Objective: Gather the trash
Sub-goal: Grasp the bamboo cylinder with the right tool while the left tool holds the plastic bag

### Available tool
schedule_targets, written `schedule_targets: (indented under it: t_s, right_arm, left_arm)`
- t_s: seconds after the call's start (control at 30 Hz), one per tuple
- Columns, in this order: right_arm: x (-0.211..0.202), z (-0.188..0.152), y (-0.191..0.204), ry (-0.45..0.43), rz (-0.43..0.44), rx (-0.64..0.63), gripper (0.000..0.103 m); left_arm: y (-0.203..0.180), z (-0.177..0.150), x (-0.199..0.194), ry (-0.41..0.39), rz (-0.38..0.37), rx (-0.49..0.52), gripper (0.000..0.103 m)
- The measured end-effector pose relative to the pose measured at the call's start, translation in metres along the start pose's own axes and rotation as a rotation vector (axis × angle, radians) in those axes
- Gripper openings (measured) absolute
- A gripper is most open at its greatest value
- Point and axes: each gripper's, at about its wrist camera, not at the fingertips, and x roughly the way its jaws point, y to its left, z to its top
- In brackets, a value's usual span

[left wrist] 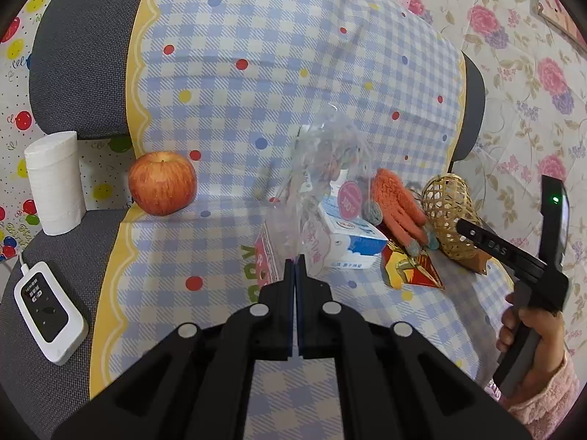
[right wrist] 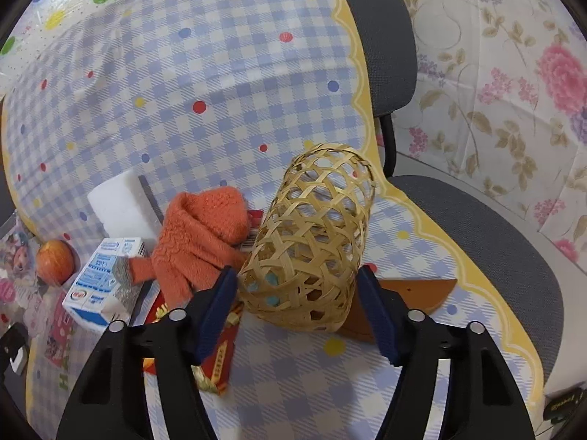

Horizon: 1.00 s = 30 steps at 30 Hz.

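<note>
My left gripper point(left wrist: 295, 260) is shut on a clear plastic bag point(left wrist: 323, 168) and holds it up above the checked cloth point(left wrist: 227, 220). Behind the bag lie a white and blue milk carton point(left wrist: 352, 234), an orange glove point(left wrist: 400, 205) and a red and gold wrapper point(left wrist: 407, 267). My right gripper point(right wrist: 297, 282) is open, with its blue-padded fingers on either side of a woven bamboo basket point(right wrist: 312, 242) that lies on its side. The carton point(right wrist: 102, 282), glove point(right wrist: 198, 238) and wrapper point(right wrist: 216, 363) lie to the basket's left. The right gripper also shows in the left wrist view point(left wrist: 466, 225).
A red apple point(left wrist: 161, 183) sits at the left on the cloth, with a white paper roll point(left wrist: 55, 183) and a white remote point(left wrist: 47, 319) beside it on the grey chair point(left wrist: 55, 256). A white foam block point(right wrist: 121, 201) and a brown board point(right wrist: 414, 293) lie near the basket.
</note>
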Motion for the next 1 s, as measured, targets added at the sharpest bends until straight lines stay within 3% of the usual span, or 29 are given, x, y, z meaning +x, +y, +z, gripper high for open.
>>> schedule_targets:
  t_s: [0.17, 0.27, 0.4, 0.53, 0.6, 0.67, 0.83, 1.0]
  right_arm:
    - [-0.024, -0.010, -0.023, -0.006, 0.010, 0.005, 0.064]
    - [-0.033, -0.016, -0.039, 0.002, 0.017, 0.031, 0.076]
    - [-0.030, -0.013, -0.044, -0.018, 0.023, 0.052, 0.077]
    - [-0.012, -0.006, -0.045, -0.014, -0.010, 0.078, 0.077]
    - [-0.006, -0.005, -0.048, -0.012, -0.022, 0.088, 0.069]
    - [-0.004, -0.004, -0.049, -0.020, -0.027, 0.083, 0.066]
    - [-0.027, -0.004, -0.048, -0.069, -0.016, 0.002, 0.065]
    - [-0.061, -0.004, -0.052, -0.093, 0.049, -0.021, 0.065]
  left_arm:
    - [-0.005, -0.006, -0.007, 0.005, -0.014, 0.007, 0.000]
    - [-0.010, -0.009, -0.010, 0.009, -0.019, 0.016, 0.000]
    - [-0.018, -0.011, -0.009, 0.019, -0.024, 0.023, 0.000]
    - [-0.025, -0.011, -0.008, 0.023, -0.020, 0.040, 0.000]
    - [-0.026, -0.011, -0.007, 0.025, -0.017, 0.046, 0.000]
    - [-0.027, -0.012, -0.007, 0.028, -0.015, 0.051, 0.000]
    - [-0.032, -0.011, -0.006, 0.032, -0.020, 0.061, 0.000]
    - [-0.050, -0.013, -0.013, 0.038, -0.091, 0.082, 0.000]
